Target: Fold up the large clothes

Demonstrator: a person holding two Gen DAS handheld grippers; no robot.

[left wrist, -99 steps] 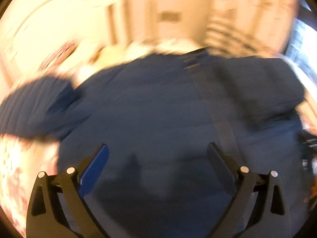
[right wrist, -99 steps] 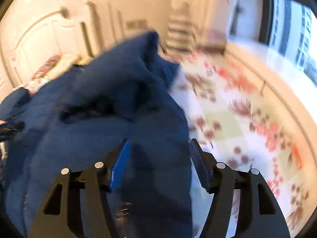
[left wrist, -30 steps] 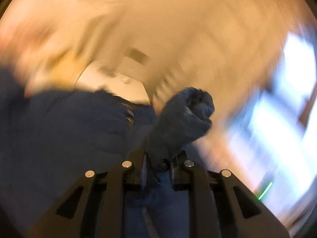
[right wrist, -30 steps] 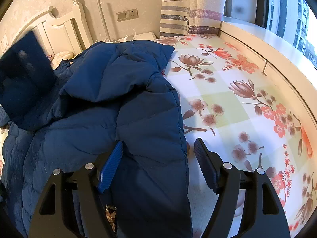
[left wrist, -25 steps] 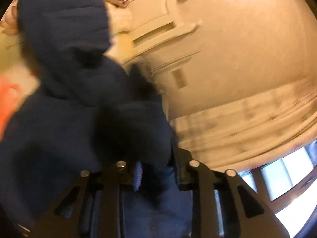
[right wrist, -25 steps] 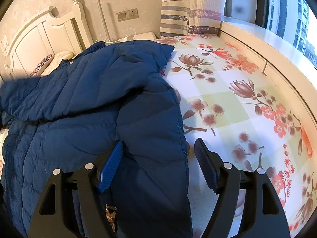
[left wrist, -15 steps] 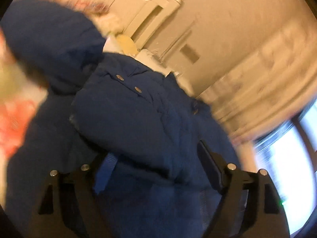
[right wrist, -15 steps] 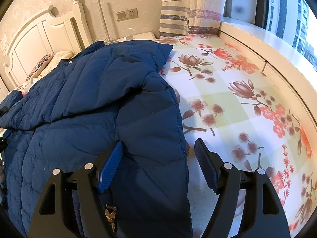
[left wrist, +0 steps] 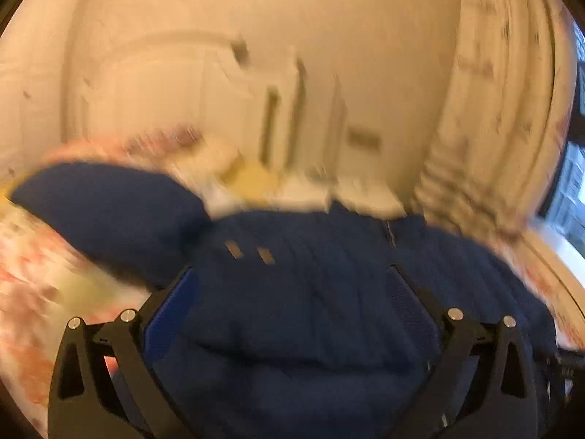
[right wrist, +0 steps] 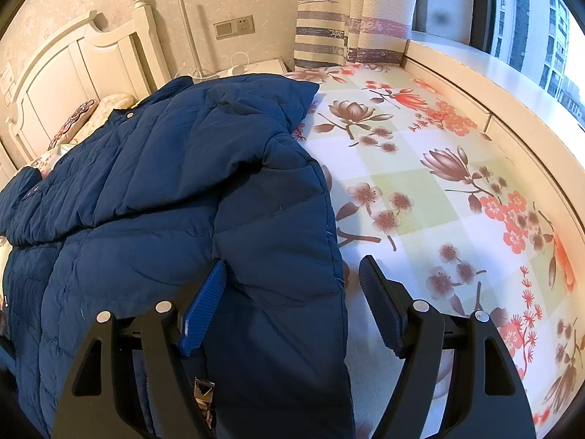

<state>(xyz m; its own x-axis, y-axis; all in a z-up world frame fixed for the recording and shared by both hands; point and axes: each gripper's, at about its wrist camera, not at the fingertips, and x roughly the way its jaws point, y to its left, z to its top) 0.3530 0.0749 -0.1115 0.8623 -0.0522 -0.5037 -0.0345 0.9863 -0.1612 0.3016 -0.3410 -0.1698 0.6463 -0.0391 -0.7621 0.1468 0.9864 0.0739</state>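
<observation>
Two sets of fingers, both spread wide and holding nothing: that is where I stand. A second ago my left gripper (left wrist: pixel 289 311) was clamped on a bunched sleeve cuff and swinging it through the air; now it is open, and the sleeve (right wrist: pixel 120 168) lies folded across the chest of the navy down jacket (right wrist: pixel 256 219), running from about 9 o'clock up toward 1 o'clock in my right wrist view. I judge that one sleeve fold is done and the other side is next.

My left view is smeared with motion, so detail is poor (two pale tabs on the quilting show through the blur, little else). The left fingers (left wrist: pixel 172 311) hang over the jacket's body; whether they brush the fabric I cannot tell.

My right gripper (right wrist: pixel 292 292) has not shifted over that same second. Its blue-padded fingers (right wrist: pixel 204 311) are well apart and straddle the jacket's right-hand edge: one pad sits over the quilting at 7 o'clock, the other over the bed (right wrist: pixel 438 183) with its flowered sheet at 5 o'clock. Nothing is pinched. A metal zip pull (right wrist: pixel 203 389) glints just beside the left pad.

The jacket lies spread on the bed, collar toward the headboard (right wrist: pixel 73 69) at 10 o'clock, with the window ledge (right wrist: pixel 512 84) off at 2 o'clock.
</observation>
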